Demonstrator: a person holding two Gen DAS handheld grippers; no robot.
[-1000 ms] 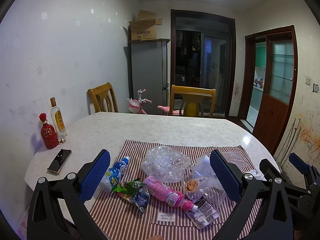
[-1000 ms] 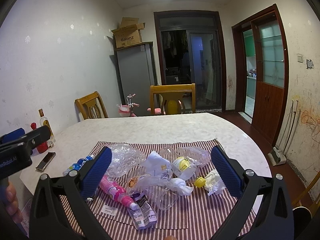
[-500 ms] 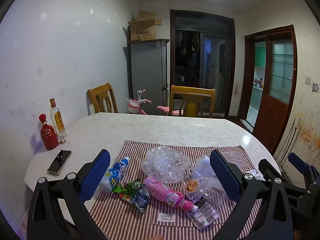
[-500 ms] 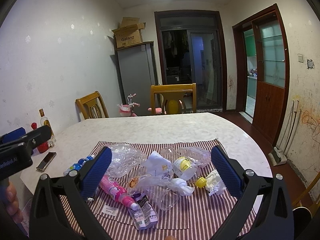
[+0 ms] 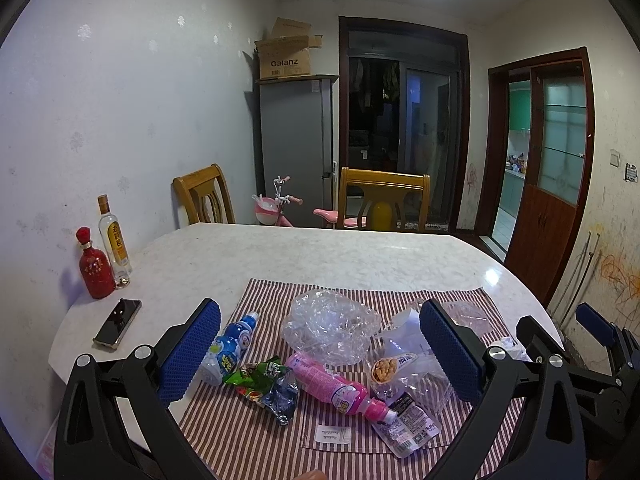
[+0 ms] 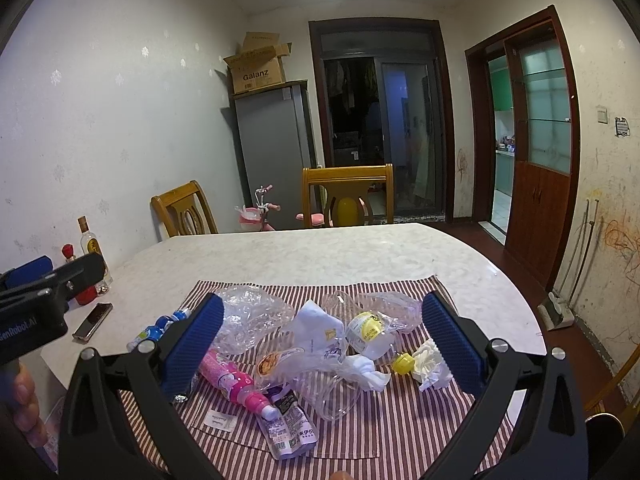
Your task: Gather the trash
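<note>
Trash lies on a red-striped cloth [image 5: 264, 432] on the table. A pink bottle [image 5: 336, 384] [image 6: 236, 384], a blue bottle [image 5: 228, 348], a green snack wrapper [image 5: 264, 380], a crumpled clear bag [image 5: 328, 324] [image 6: 248, 316], a clear food bag [image 5: 404, 364], a yellow-label crushed bottle [image 6: 372, 330], a yellow cap [image 6: 402, 362] and white tissue [image 6: 430, 364] show. My left gripper [image 5: 320, 356] is open and empty above the near trash. My right gripper [image 6: 320, 352] is open and empty, also above the pile.
A red bottle [image 5: 94, 266], a clear liquor bottle [image 5: 114, 240] and a phone [image 5: 118, 322] sit at the table's left edge. Two wooden chairs [image 5: 382, 200] stand behind the table. The right gripper's body [image 5: 592, 364] shows at right in the left wrist view.
</note>
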